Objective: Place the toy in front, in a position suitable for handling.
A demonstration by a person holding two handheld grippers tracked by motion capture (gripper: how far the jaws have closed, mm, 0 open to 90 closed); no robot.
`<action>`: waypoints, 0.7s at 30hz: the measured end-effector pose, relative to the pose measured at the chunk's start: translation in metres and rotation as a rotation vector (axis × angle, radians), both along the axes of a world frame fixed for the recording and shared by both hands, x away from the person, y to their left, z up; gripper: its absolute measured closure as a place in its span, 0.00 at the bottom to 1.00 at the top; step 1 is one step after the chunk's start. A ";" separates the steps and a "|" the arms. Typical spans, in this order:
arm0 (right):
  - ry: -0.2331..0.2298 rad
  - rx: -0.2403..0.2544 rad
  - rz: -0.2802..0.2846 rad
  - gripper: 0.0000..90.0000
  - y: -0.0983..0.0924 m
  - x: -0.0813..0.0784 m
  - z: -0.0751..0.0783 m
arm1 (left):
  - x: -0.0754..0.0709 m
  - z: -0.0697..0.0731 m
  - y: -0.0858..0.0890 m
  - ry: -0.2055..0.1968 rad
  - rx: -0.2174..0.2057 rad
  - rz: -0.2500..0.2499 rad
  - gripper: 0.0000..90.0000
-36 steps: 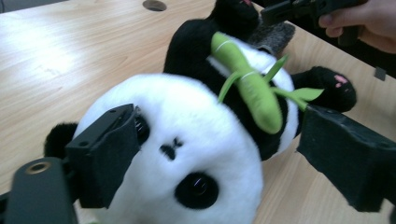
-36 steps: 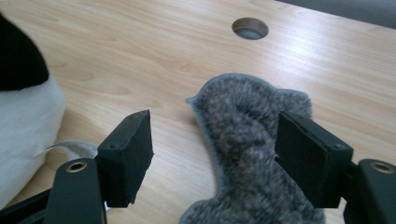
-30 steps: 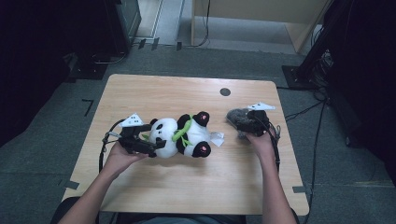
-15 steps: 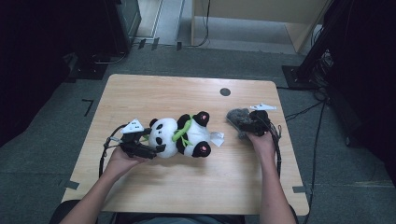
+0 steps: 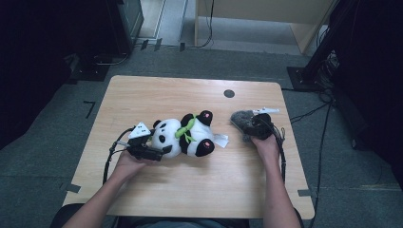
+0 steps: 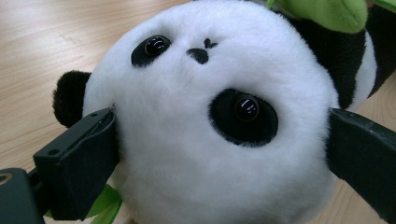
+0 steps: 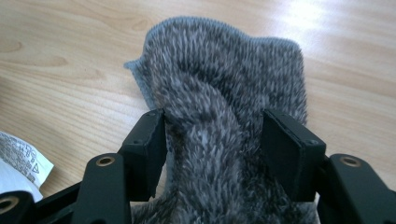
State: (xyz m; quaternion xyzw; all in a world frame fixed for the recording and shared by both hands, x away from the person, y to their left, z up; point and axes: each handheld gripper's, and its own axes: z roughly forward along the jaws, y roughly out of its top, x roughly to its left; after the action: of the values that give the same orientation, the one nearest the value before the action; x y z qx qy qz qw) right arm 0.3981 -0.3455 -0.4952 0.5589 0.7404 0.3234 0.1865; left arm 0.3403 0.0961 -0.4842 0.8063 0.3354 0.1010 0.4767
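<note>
The left tool [image 5: 164,151] sits at the head end of the toy panda [image 5: 183,137], which lies on its back on the bench [image 5: 142,95] with its long axis running from the person's left to right, head toward the left hand [image 5: 127,164]. In the left gripper view the two black jaws stand either side of the round white head and touch its plush, so this tool grips the panda [image 6: 205,126] by the head. The panda is white with black ears, eye patches and limbs, a green leaf at the neck and a white tag by its feet.

Well to the right, apart from the panda's feet, a grey fuzzy cloth [image 5: 242,119] lies bunched on the bench just ahead of the right hand [image 5: 265,145]. The right tool [image 7: 212,140] has just been closing, and its jaws pinch a raised fold of the cloth [image 7: 224,84] between them. Each hand is nearest its own thing; I judge any coming lift turns on these two holds staying firm.
</note>
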 end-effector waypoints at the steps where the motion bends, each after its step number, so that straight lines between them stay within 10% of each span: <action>1: 0.006 0.006 0.002 0.47 0.000 0.000 -0.001 | 0.000 -0.001 0.000 -0.004 0.002 -0.002 0.00; 13: 0.030 -0.026 0.016 0.55 -0.001 0.000 -0.007 | -0.008 -0.007 0.002 -0.081 0.042 -0.007 0.17; 21: 0.025 -0.002 0.008 0.69 -0.006 0.001 -0.009 | -0.010 -0.005 0.003 -0.055 0.026 0.008 0.29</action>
State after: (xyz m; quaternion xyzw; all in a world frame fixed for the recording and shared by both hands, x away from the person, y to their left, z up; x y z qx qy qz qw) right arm 0.3988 -0.3518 -0.5047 0.5597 0.7453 0.3163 0.1764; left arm 0.3299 0.0996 -0.4893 0.8078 0.3242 0.1293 0.4750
